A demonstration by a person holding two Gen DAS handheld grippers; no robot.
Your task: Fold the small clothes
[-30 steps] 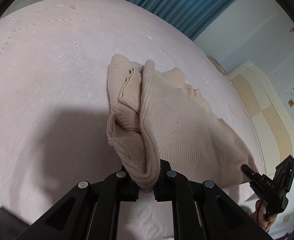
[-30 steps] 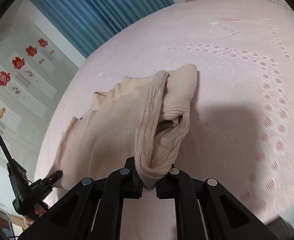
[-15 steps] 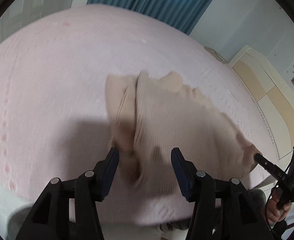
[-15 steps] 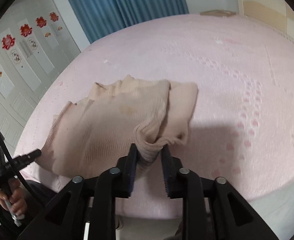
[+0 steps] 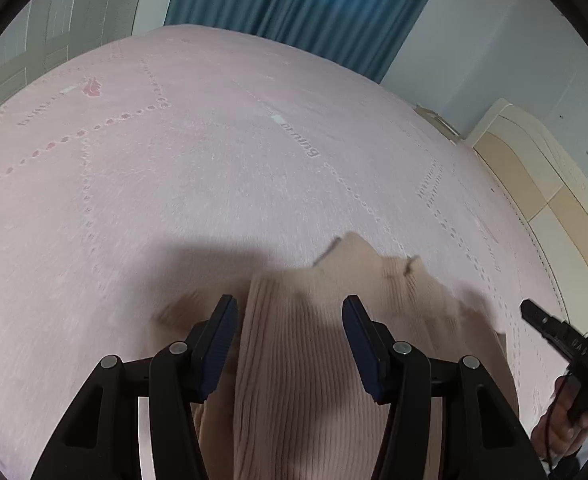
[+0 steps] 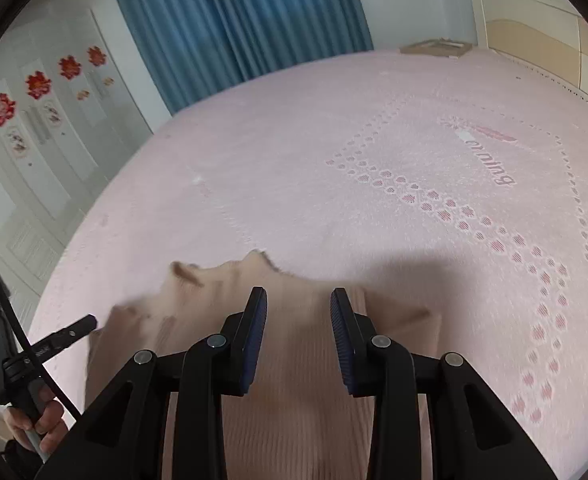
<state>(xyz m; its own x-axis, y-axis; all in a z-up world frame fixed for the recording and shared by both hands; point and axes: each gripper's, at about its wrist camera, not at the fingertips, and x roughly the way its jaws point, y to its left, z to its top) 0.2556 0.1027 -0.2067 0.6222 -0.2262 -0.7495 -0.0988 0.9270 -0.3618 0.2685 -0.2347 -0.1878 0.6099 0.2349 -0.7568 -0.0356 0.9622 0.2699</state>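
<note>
We see pink bedspread (image 5: 214,168) with dotted pattern, blue curtain (image 6: 238,20), white wardrobe (image 6: 34,128) with red flowers, beige sweater (image 5: 301,360) lying at bed's near edge, left gripper (image 5: 290,320) and right gripper (image 6: 298,312) fingers spread wide above it, holding nothing.

Soft, even daylight — fisheye views with motion blur low in frame

Both views were bright and diffuse, without glare. Broad soft-edged shadows lay on the pink bedspread (image 5: 222,168) just beyond the gripper fingers. The knit garment (image 5: 301,360) was smeared by motion blur at its far edge, while the bedspread's woven pattern stayed fairly sharp. Strong barrel distortion bowed the bed, and black vignette filled every corner.
</note>
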